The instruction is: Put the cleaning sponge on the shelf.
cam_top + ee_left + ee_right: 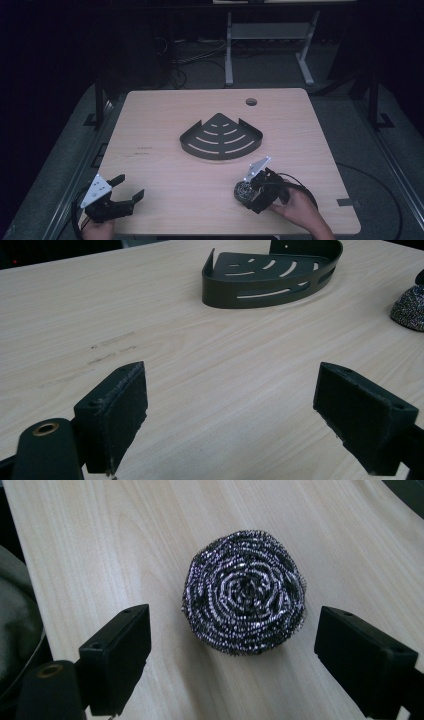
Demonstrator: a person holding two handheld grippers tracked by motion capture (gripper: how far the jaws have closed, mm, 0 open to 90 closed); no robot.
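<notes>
— Steel wool, is it? That round scourer lies on the light wooden table, just ahead of the right gripper.

— Yes. In the right gripper view its jaws stand wide, one on each side of the scourer and touching neither flank. The high view puts it near the table's front edge, right of centre, with a hand behind the gripper.

— And the left gripper?

— Spread wide too, holding nothing, at the front left corner with bare wood between the pads.

— Anything else?

— A dark slotted corner shelf sits mid-table, well apart from both grippers. A small round hole marks the far edge.
</notes>
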